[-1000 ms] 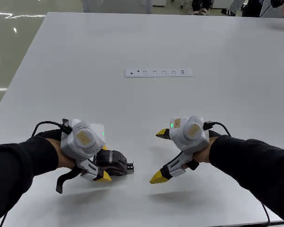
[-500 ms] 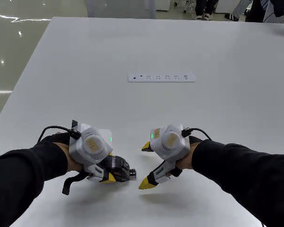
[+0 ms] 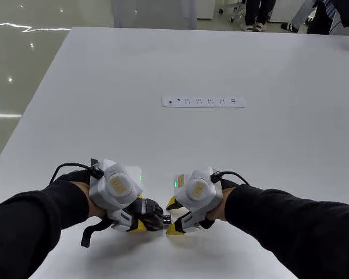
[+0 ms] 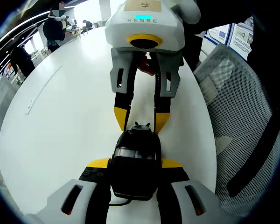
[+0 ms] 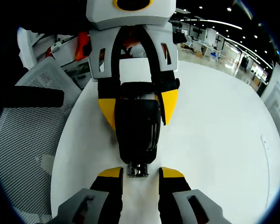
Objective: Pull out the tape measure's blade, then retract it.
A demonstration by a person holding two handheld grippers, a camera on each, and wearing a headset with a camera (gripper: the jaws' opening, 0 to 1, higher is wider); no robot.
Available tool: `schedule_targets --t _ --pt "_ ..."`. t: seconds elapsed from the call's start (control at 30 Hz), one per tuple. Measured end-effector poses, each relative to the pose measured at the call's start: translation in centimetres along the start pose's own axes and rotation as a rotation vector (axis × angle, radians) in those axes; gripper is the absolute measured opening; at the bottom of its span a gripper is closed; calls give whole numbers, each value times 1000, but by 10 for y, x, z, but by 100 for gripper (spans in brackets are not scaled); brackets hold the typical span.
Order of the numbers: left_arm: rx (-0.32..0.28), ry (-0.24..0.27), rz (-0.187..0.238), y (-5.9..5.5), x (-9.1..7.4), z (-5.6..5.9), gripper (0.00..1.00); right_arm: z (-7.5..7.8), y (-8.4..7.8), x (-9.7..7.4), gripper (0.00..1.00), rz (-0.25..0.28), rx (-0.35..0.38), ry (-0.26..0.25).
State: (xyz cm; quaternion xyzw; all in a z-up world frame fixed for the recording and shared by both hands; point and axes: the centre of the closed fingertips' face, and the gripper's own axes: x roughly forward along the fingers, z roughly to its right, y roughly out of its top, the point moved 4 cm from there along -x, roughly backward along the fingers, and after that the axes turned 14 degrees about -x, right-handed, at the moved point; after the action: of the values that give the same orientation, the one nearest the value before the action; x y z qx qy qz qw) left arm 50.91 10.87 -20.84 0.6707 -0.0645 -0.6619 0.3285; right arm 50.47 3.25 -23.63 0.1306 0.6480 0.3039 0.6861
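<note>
Tape measure [image 4: 135, 158] first: a chunky black case, rigid and probably rubber-skinned, so I expect it to hold well in a firm pinch without crushing. It sits low over the near edge of the white table [image 3: 221, 58], clamped across its flanks between the yellow tips of my left gripper [image 3: 144, 216]. It looks weighty for its size, though that is a guess from its bulk. The blade will be another matter. I judge it to be thin sprung steel, stiff along its curve but ready to kink or snap back, and its only good purchase is the small metal hook [image 5: 137, 170] poking from the case mouth. In the right gripper view that hook lies between the yellow tips of my right gripper [image 3: 173, 215], which stand apart on either side of it with a gap showing each way, so nothing is gripped there yet. The hook is small and smooth, so I would close squarely on it or it may slip out. Farther up the table lies a white power strip [image 3: 203, 102], well apart from the work, and a grey mesh chair [image 4: 233, 93] stands off the table's edge.
</note>
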Motion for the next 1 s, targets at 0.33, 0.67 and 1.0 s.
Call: schedule_targets --t 0.33,0.67,1.0 --pt "7 3 5 0 1 0 32 -3 2 3 12 41 -24 -19" --pt "59 17 -30 0 1 1 32 -3 0 2 9 52 -48 -2" --pt "43 14 -10 -1 1 1 32 -3 -2 0 9 72 -30 -24"
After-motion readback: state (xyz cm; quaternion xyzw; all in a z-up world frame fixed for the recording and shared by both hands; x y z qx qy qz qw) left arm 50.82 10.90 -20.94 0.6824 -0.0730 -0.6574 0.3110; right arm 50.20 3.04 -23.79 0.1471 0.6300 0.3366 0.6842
